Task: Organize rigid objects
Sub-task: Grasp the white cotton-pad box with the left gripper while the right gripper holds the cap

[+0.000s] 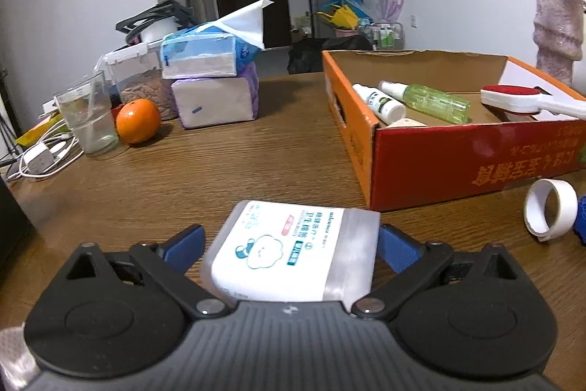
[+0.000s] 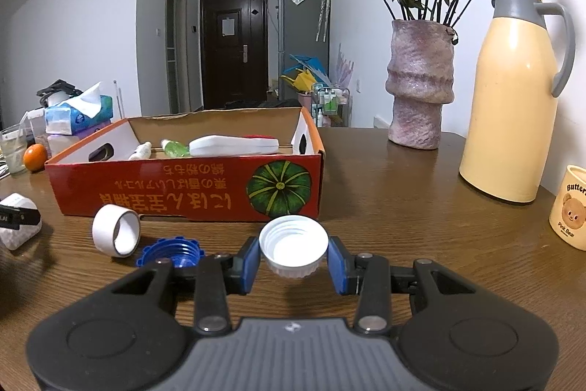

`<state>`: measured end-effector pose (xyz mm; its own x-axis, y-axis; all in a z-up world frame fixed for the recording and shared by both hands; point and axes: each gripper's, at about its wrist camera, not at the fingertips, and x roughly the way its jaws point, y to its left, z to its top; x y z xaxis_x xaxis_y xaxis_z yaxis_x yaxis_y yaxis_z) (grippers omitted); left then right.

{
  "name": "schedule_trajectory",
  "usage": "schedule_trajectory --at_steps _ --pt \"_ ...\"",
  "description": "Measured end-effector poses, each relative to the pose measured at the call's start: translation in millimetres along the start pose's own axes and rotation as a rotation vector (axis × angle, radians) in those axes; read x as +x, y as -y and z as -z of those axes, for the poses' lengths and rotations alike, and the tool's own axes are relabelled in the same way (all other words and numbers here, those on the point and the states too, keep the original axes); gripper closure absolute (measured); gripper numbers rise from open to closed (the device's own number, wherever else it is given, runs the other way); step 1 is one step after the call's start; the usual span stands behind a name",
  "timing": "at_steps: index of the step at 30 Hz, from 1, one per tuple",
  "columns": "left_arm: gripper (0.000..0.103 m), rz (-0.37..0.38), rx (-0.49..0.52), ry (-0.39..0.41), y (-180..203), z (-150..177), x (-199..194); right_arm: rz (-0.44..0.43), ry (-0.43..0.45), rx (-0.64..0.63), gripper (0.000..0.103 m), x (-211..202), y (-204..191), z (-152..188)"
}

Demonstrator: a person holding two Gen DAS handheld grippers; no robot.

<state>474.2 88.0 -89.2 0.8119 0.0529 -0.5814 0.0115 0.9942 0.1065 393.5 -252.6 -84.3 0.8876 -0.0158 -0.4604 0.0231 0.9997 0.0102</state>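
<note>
Left gripper (image 1: 289, 246): black linkage arms splayed wide, blue fingertips (image 1: 183, 246) well apart, one on each side of a white plastic box (image 1: 293, 251); contact of the pads with its sides cannot be made out. Right gripper (image 2: 293, 261): blue fingertips (image 2: 250, 262) drawn in, pressing both sides of a white cap (image 2: 293, 244), which is held with its open side up. Both grippers point forward and somewhat downward.

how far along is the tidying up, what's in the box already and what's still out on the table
Done: the red cardboard box already holds a white bottle, a green spray bottle and a lint brush. In hand: the right tool grips a white cap; the left tool, jaws wide, straddles a cotton-swab box. Left on the table: a tape roll and a blue cap.
</note>
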Motion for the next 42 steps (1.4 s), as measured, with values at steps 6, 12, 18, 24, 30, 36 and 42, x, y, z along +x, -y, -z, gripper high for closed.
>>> schedule_trajectory --at_steps 6,12,18,24,30,36,42 --pt "0.015 0.017 0.013 0.011 1 1 -3 0.003 0.0 0.001 0.064 0 1 0" --pt "0.019 0.005 0.017 0.027 5 3 -10 0.004 0.004 0.003 0.064 0 1 0" --pt "0.02 -0.024 0.014 0.045 12 5 -19 0.002 0.006 0.004 0.064 -1 1 0" --pt "0.02 -0.048 -0.009 0.07 17 6 -33 0.001 0.013 0.004 0.064 -2 1 0" --pt "0.02 -0.069 -0.017 0.104 30 9 -51 -0.004 0.031 0.005 0.064 -5 1 1" --pt "0.02 -0.06 -0.049 0.132 44 11 -70 -0.019 0.043 0.001 0.064 -9 -4 1" --pt "0.02 -0.046 -0.062 0.159 60 13 -86 -0.046 0.057 -0.012 0.064 -16 -12 4"
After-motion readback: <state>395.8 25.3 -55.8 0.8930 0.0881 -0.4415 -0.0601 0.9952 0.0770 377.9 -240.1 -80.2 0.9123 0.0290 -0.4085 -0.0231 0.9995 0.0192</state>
